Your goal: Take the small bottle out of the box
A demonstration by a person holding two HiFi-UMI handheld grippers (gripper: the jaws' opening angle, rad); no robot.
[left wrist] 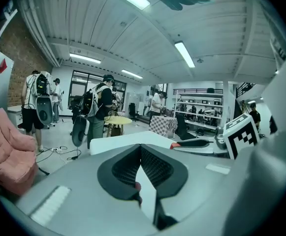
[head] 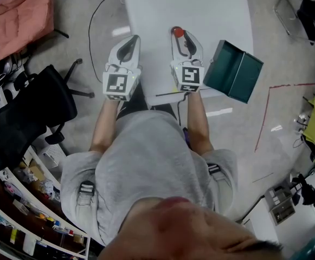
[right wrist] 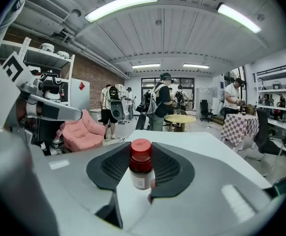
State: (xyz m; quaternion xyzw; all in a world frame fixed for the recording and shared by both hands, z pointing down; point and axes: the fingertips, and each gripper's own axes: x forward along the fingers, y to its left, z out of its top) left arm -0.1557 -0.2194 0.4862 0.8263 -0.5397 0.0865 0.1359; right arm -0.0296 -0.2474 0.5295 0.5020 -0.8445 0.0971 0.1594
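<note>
Right tongs point(right wrist: 142, 149), clamped on the bottle point(right wrist: 142, 173), should set it upright on the counter point(head: 200, 10), clear of the box point(head: 233, 72); left tongs point(left wrist: 141, 149) are closed and empty.

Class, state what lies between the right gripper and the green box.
In the head view, only bare white table lies between the right gripper, which grips the small bottle, and the green box.

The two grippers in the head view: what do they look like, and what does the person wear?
Both the left gripper and the right gripper have pale grey shells with dark, ribbed pads. Each carries a white cube with black square markers. The person wears a grey short-sleeved shirt.
</note>
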